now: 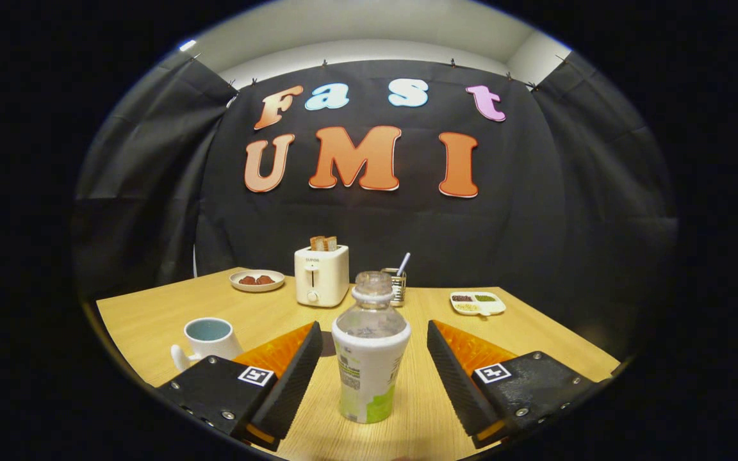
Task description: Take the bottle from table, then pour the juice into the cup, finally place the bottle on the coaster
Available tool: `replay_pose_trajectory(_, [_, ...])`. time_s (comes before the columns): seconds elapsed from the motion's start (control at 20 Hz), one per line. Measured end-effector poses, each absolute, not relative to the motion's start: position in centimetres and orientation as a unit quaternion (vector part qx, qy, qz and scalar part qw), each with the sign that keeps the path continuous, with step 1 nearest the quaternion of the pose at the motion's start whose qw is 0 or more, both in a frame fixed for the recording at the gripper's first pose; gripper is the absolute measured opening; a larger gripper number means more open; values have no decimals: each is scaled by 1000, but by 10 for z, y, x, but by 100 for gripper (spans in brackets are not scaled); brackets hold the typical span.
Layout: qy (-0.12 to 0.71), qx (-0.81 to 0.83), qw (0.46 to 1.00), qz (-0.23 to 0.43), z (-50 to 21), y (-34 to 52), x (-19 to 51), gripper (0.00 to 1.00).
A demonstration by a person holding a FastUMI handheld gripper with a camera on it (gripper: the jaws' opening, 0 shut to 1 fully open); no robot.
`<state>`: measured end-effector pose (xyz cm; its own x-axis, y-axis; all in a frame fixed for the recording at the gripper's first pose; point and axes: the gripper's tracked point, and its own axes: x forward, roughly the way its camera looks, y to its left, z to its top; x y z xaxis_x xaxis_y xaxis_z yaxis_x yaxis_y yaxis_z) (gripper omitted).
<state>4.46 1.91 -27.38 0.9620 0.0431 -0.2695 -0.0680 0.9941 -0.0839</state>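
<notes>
Gripper view, gripper [369, 374] spread wide, bottle [369, 358] upright on wooden table [535, 346] between the fingers [295, 378], clear of both pads, white cup [207, 339] beyond left finger, toaster [321, 275] farther back, two small dishes at the rear.

The left finger hides part of the cup [207, 337]; a dark disc [327, 344] sits half-hidden behind the bottle [369, 358].

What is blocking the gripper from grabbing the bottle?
Nothing visible. The bottle stands upright on the table between the open gripper's two fingers, with a bare gap on each side.
</notes>
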Motion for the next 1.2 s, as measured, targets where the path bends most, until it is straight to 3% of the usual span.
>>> replay_pose_trajectory(0.3, [174, -45, 984, 10, -307, 12, 47, 92])
replay_pose_trajectory(0.55, [179, -43, 983, 19, -315, 20, 50, 68])
replay_pose_trajectory(0.9, [189, -22, 982, 5, -317, 19, 55, 63])
replay_pose_trajectory(1.2, [175, -94, 980, 3, -293, 25, 62, 58])
